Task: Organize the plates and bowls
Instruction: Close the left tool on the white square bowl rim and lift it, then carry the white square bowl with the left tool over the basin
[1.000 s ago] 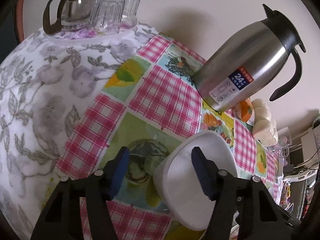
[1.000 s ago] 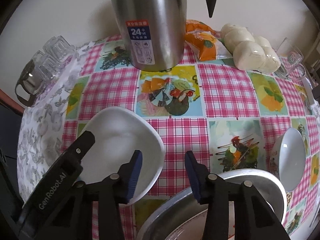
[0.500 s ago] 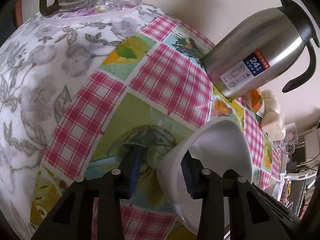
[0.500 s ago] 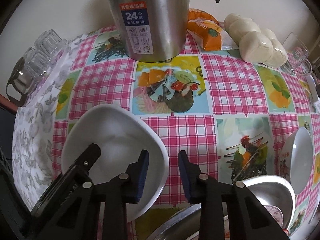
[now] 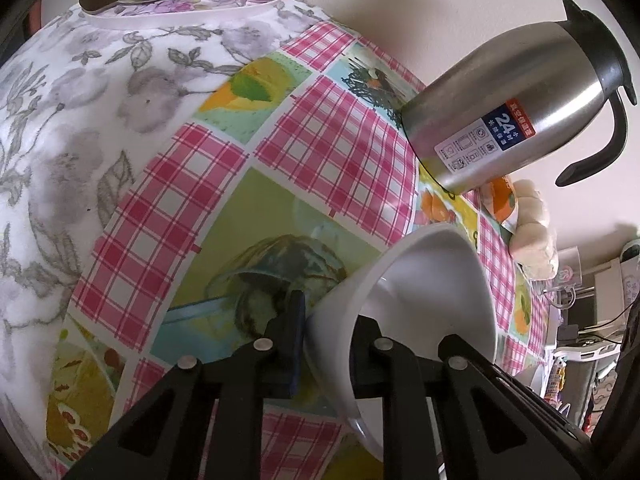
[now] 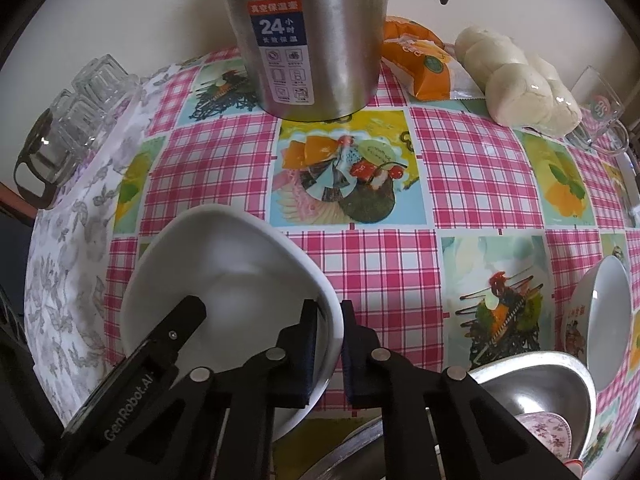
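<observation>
Glossy white bowl (image 6: 224, 280) on checked oilcloth (image 6: 472, 168): rim pinched by left gripper (image 5: 328, 332) and right gripper (image 6: 329, 344), opposite sides. Steel basin (image 6: 536, 380) cut off; thermos (image 6: 308, 36) top hidden.

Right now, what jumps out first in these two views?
The white bowl near the table's front, with both claws shut on its rim: the left claw on one side and the right claw on the opposite side. Behind it at the wall stands a tall steel flask, on a loud pink checked tablecloth.
</observation>
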Tool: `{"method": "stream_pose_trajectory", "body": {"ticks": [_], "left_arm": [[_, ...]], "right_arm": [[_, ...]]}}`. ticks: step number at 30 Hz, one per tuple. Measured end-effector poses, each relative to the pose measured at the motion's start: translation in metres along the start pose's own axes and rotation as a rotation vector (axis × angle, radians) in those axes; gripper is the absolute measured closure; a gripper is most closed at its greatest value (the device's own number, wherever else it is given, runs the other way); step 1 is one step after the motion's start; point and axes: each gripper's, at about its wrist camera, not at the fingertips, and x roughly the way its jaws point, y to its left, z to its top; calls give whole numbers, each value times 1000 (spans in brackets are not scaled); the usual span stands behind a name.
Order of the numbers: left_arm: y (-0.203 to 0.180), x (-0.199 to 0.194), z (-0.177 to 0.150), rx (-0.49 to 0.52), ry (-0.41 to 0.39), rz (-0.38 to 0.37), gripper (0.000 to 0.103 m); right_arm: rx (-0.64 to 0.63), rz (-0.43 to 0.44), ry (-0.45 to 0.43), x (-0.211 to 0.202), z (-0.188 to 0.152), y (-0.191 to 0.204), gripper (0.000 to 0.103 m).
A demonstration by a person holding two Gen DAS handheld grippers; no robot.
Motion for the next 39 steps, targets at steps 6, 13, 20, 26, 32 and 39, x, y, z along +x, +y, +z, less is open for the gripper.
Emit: {"method": "stream_pose_trajectory", "body": {"ticks": [6, 13, 20, 26, 32, 39], "left_arm": [[-6, -8, -4, 18, -8, -17, 86], [-19, -30, -7, 51, -53, -35, 86], [-44, -66, -17, 118, -124, -49, 86], [-66, -87, -33, 191, -168, -40, 86], [-88, -100, -53, 257, -188, -24, 86], [-119, -113, -77, 352, -213, -1, 86]], "right_arm": [[13, 10, -8, -9, -3, -5, 91], [14, 48, -58, -38, -4, -9, 91], [12, 83, -132, -79, -12, -21, 90], [23, 113, -173, -109, -25, -37, 90], [50, 142, -202, -126, -40, -60, 90], [90, 186, -235, -144, -64, -93, 90]]}}
